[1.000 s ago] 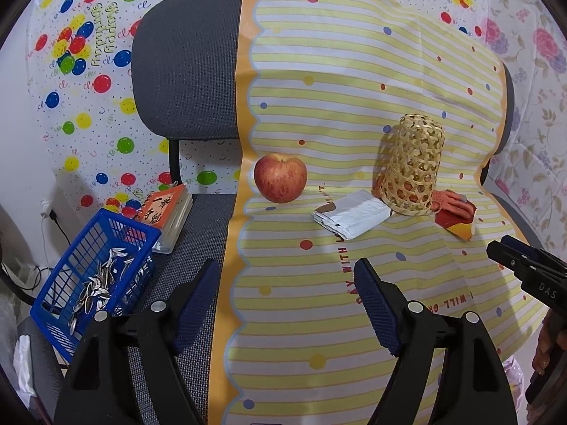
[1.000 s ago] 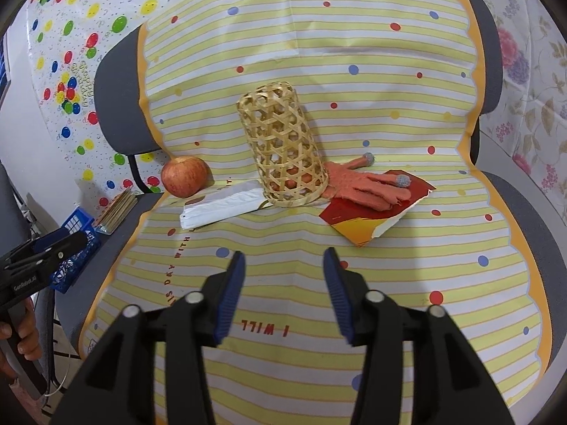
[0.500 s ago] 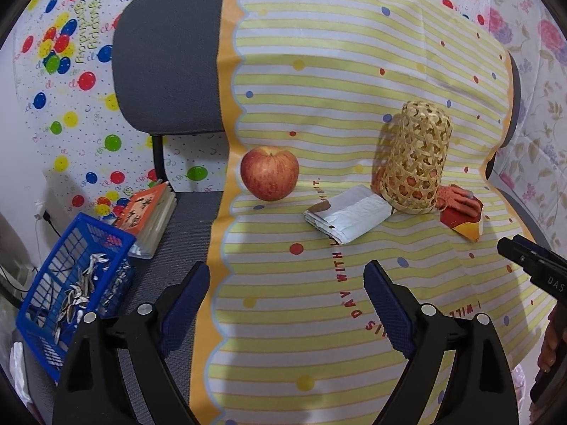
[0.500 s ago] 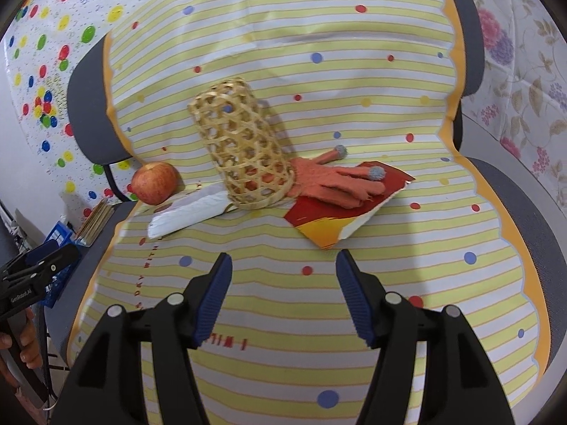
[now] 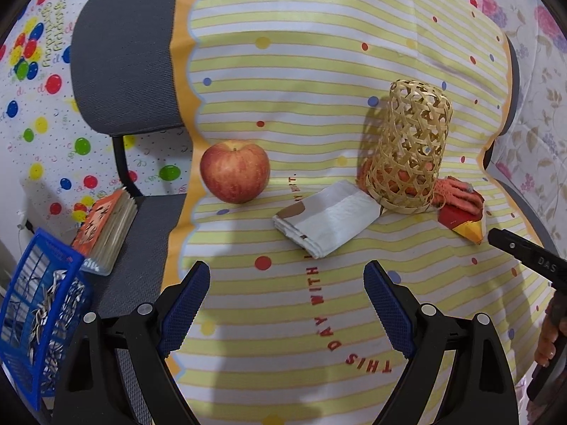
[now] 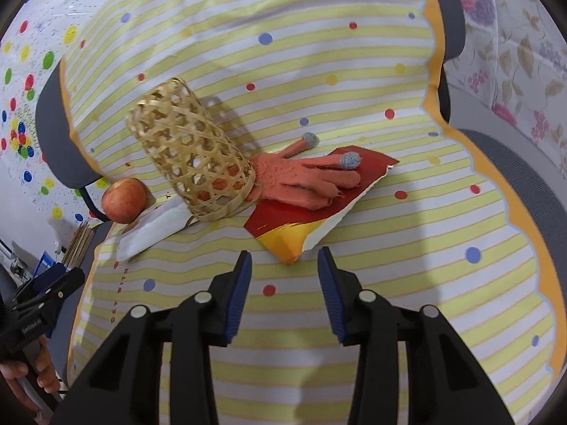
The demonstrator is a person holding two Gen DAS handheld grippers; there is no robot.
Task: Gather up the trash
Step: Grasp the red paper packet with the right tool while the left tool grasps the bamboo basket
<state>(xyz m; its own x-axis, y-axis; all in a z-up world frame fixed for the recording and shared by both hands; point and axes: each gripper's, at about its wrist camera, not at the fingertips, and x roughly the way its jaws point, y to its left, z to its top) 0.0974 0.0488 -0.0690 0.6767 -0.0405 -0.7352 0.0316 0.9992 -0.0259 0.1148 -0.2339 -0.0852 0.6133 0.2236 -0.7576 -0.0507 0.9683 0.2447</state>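
A folded white paper wrapper (image 5: 327, 223) lies on the striped cloth, also in the right wrist view (image 6: 152, 232). A torn red and yellow wrapper (image 6: 308, 223) lies under an orange glove (image 6: 301, 180); its corner shows in the left wrist view (image 5: 464, 223). My left gripper (image 5: 287, 283) is open and empty, just short of the white wrapper. My right gripper (image 6: 285, 265) is open and empty, its jaws either side of the red wrapper's near corner. A blue basket (image 5: 39, 318) holding shiny scraps stands at the far left.
An upturned woven bamboo basket (image 5: 411, 152) leans on the glove and white wrapper. A red apple (image 5: 234, 171) sits to the left. A book (image 5: 106, 226) lies on the grey chair seat (image 5: 141, 248). The striped cloth (image 5: 283, 71) covers the seat and backrest.
Both grippers have moved forward, closer to the wrappers. The right gripper has swung toward the red wrapper's corner. Both stay open.
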